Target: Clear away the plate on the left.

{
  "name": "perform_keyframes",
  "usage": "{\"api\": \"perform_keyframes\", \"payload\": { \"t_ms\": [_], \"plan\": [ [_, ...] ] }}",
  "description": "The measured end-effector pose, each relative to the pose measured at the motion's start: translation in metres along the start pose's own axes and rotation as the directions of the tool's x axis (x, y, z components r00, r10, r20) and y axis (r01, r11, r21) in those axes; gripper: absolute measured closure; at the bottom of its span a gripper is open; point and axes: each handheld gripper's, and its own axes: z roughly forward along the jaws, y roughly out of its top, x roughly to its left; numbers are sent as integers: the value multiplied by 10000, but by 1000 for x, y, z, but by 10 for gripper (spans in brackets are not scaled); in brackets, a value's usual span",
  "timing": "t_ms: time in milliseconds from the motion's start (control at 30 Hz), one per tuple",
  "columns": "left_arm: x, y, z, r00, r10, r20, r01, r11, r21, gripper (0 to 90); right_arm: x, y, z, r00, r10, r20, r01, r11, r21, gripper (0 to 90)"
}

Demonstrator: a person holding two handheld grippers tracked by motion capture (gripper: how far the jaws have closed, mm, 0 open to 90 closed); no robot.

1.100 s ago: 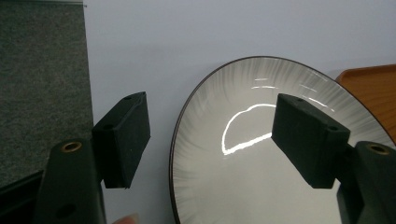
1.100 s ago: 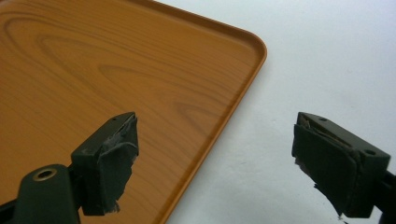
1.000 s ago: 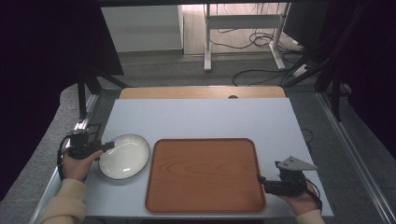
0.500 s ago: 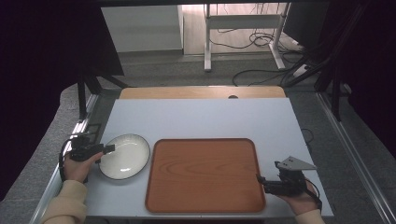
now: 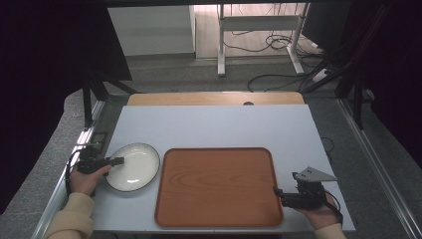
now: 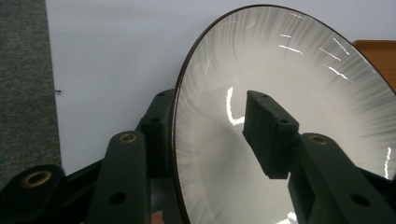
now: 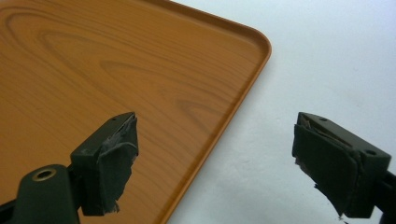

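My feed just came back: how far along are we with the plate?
Done: the left gripper has reached the plate, one jaw either side of its rim. In hand: its jaws have just been closing, with a gap still showing. Left: lifting the plate, probably onto the wooden tray. The right gripper stands open at the tray's edge.

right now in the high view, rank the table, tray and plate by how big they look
1. table, largest
2. tray
3. plate, smallest
All three lie on one level, so nearness hardly skews this.
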Motion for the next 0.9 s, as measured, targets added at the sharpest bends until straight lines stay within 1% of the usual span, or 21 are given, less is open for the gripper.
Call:
{"api": "perform_keyframes", "payload": {
  "t_ms": [67,200,233,267,300,333,367,400,433,533,567,600,633,700,767,900],
  "plan": [
    [2,0,0,9998,-165,63,165,9999,-2,565,0,0,0,10000,-20,-26,20,10000,-11,147],
    [3,-1,1,9997,-220,123,220,9998,-2,572,0,0,1,10000,-46,-36,46,10000,11,147],
    [2,-1,1,9998,-206,1,206,9998,-4,584,0,0,1,10000,-55,-41,55,10000,15,147],
    [2,-1,1,9998,-206,1,206,9998,-4,609,0,0,1,10000,-55,-41,55,10000,15,147],
    [4,-2,1,9993,-364,-71,364,9993,-51,641,0,0,1,10000,-61,-40,61,10000,21,147],
    [4,-2,1,9993,-364,-71,364,9993,-51,659,0,0,1,10000,-64,-42,64,10000,24,147],
    [6,-2,-1,9983,-578,32,579,9983,-102,681,0,0,1,10000,-65,-36,65,10000,24,147],
    [6,-2,-1,9983,-578,32,579,9983,-102,697,1,0,1,10000,-52,-41,52,10000,20,147],
    [7,-3,-2,9976,-676,161,678,9976,-128,710,1,1,1,10000,-47,-38,47,10000,20,147],
    [9,-4,-9,9958,-760,507,784,9958,-476,771,1,1,1,10000,-65,-34,65,10000,24,147],
    [7,-3,-12,9949,-812,599,849,9945,-621,794,1,1,2,10000,-74,-35,74,10000,21,147],
    [7,-3,-12,9949,-812,599,849,9945,-621,807,1,1,2,10000,-72,-32,72,10000,21,147],
    [7,-2,-15,9957,-700,607,737,9955,-600,816,1,2,2,10000,-62,-34,62,10000,19,147],
    [3,1,-21,9956,-590,727,643,9953,-724,832,1,2,1,10000,-79,-32,79,10000,12,147],
    [1,2,-22,9968,-464,655,511,9961,-722,836,1,1,1,10000,-87,-30,87,10000,-7,147],
    [-2,3,-25,9971,-414,640,463,9959,-778,839,0,1,0,10000,-72,-17,72,10000,-31,147]
  ]
}}
